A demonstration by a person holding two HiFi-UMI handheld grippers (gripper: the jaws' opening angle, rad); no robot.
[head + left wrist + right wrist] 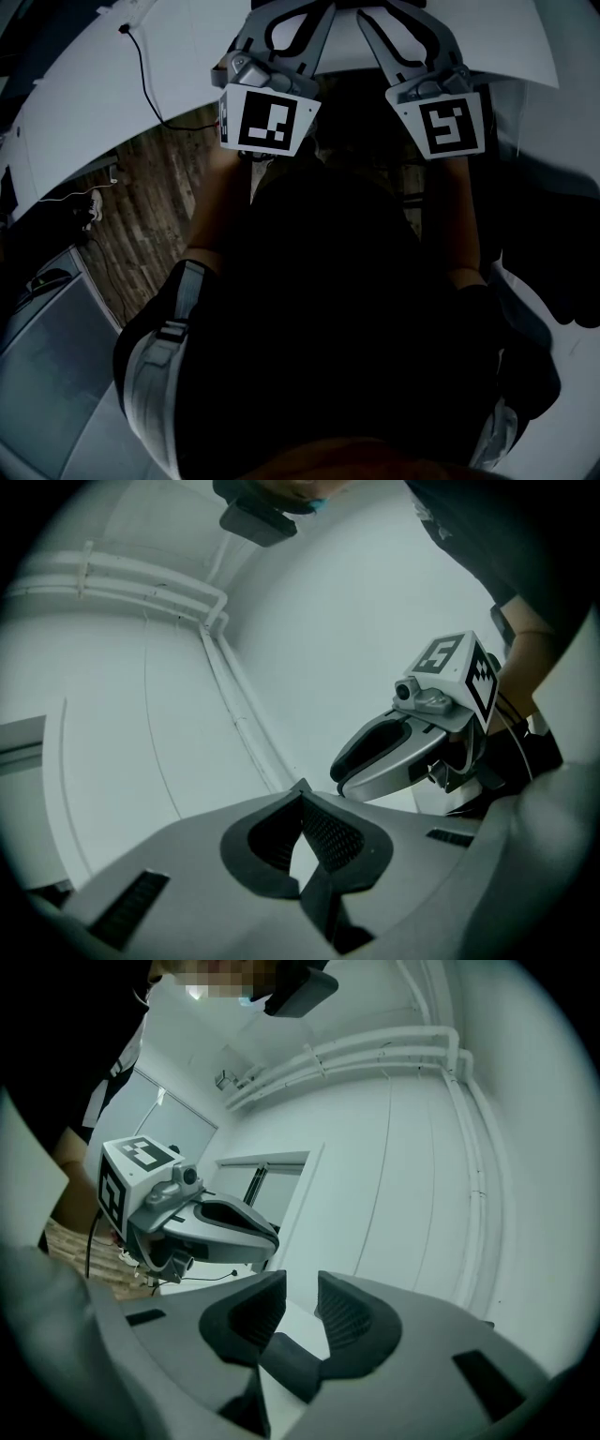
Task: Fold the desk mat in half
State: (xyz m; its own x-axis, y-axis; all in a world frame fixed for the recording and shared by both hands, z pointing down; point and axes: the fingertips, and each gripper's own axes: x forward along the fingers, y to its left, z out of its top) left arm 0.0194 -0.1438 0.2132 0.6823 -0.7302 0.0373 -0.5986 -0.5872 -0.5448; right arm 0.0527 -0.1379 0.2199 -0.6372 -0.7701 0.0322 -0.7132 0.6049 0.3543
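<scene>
No desk mat can be told apart in any view. In the head view both grippers are held up side by side in front of the person's dark torso (319, 309), at the edge of a white table (497, 42). My left gripper (300, 786) has its tips touching and holds nothing. The jaws of my right gripper (300, 1288) stand apart with only air between them. Each gripper view looks up at white walls and shows the other gripper beside it: the right gripper (412, 752) and the left gripper (192, 1218). In the head view the jaw tips are cut off by the top edge.
Wooden floor (155, 197) shows to the left, between the white table and a second white surface (66, 103) that carries a black cable (142, 70). A grey panel (47, 366) lies at the lower left. White pipes (375, 1049) run along the wall above.
</scene>
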